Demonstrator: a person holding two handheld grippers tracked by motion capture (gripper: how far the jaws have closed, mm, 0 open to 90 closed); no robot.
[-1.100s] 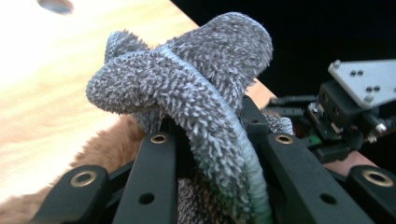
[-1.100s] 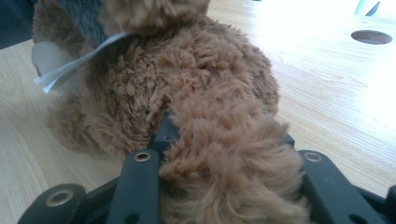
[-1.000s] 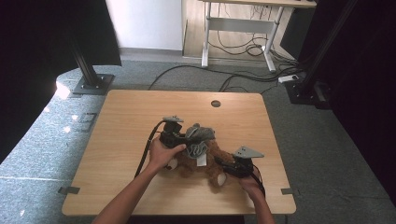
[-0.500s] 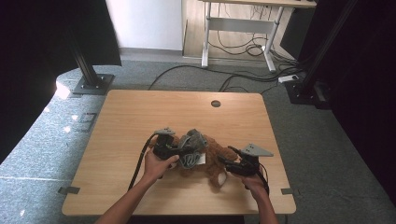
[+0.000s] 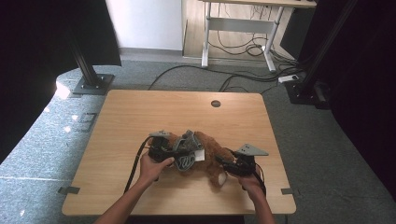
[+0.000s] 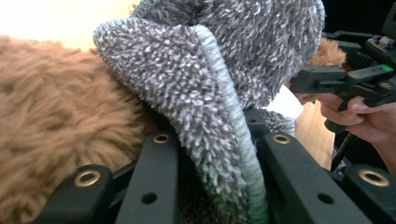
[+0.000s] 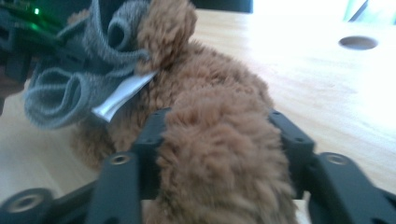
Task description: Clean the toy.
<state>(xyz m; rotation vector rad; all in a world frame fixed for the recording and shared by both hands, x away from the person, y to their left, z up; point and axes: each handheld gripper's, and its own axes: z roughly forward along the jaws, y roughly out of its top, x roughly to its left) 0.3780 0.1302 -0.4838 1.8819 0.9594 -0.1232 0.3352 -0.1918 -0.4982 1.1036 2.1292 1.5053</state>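
Brown plush toy (image 5: 212, 156) lies on the wooden surface (image 5: 140, 112), roughly mid-width and toward the near edge, w/ a grey knit garment (image 5: 187, 150) bunched on its left part. Left gripper (image 5: 164, 148) sits at the toy's left end, hand behind it coming in from the near edge; in the left gripper view the jaws are closed on the garment's ribbed hem (image 6: 224, 140), a thick fold of grey fabric pinched between them, brown fur (image 6: 60, 116) pressed against the left jaw. Right gripper (image 5: 229, 164) is at the toy's right end, toward the near-right corner; in the right gripper view its jaws clamp a fat furry limb of the toy (image 7: 224, 158), fur bulging up between and over them. Same view: the garment (image 7: 74, 93) looks loosely looped around the toy's far part, a white label (image 7: 122, 95) sticking out of it, touching the fur. Which body part each piece of fur is, can't tell. Round cable hole (image 5: 215, 103) in the surface near the far edge, well apart from the toy. Black cable (image 5: 135, 163) trails from the left gripper back to the near edge.
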